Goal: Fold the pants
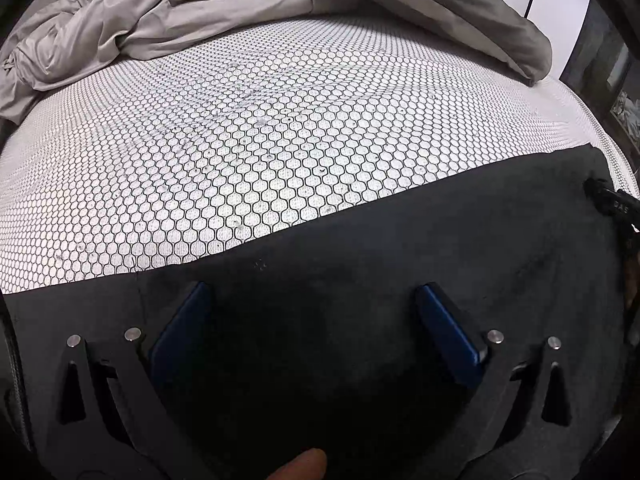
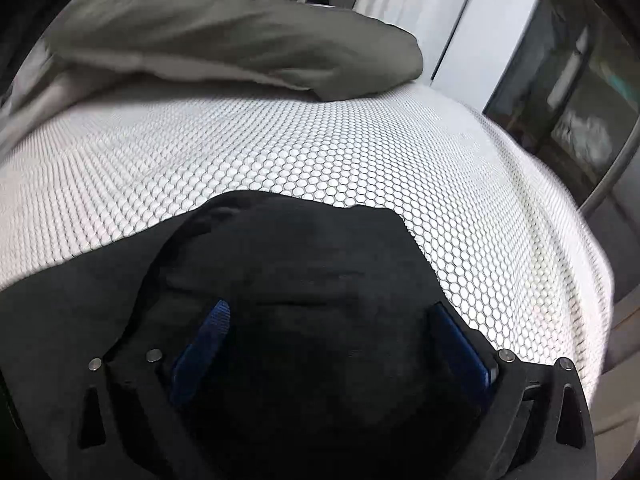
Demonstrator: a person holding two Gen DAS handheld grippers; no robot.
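Blue-padded fingers (image 1: 182, 330) of the left gripper (image 1: 312, 296) stand spread, empty, over flat black fabric pants (image 1: 360, 240) on the honeycomb-patterned white mattress (image 1: 240, 140). Right gripper (image 2: 330, 314) likewise gapes above a bunched end; folding appears early, mostly remaining.

Black pants (image 1: 360, 248), flat on mattress (image 1: 280, 140)

I am in a bedroom at home. Before me lies a bed (image 1: 280, 128) whose bare mattress has a white cover printed with a dark honeycomb pattern. A rumpled grey duvet (image 1: 192, 8) is heaped at its far end. Beyond it stand a white wall (image 2: 496, 28) and dark glass-fronted furniture (image 2: 580, 92).
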